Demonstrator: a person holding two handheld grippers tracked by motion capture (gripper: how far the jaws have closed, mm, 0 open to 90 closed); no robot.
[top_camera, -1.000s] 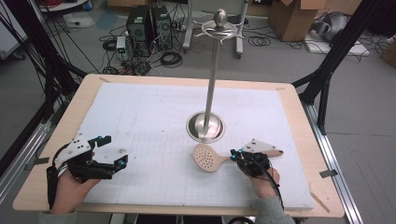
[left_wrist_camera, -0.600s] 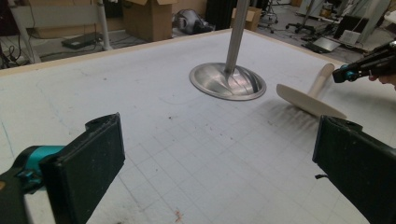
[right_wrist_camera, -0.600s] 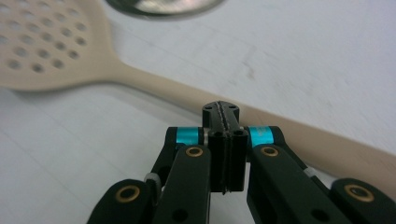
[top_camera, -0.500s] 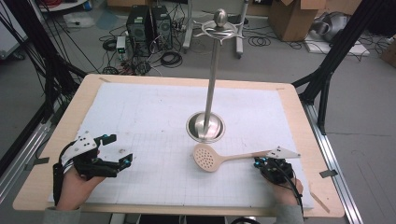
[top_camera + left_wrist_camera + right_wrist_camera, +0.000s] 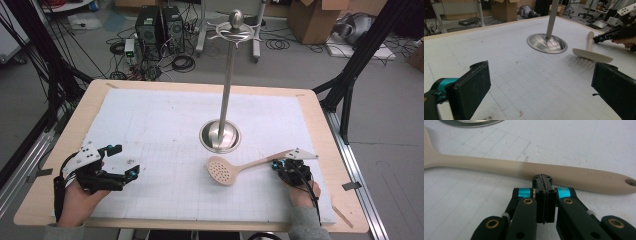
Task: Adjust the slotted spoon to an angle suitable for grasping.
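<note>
Right gripper parked at the spoon handle, nothing grabbed yet

Right gripper (image 5: 543, 185) jaws are pressed together, empty, just beside the slotted spoon (image 5: 524, 168) lying near the stand (image 5: 220, 135); I'd open up, straddle the handle squarely. Left gripper (image 5: 541, 87) waits wide apart.

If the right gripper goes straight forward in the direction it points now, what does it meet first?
The right gripper, jaws shut, points at the handle of the slotted spoon lying across its path. It would most likely meet that handle first; the gap looks very small.
</note>
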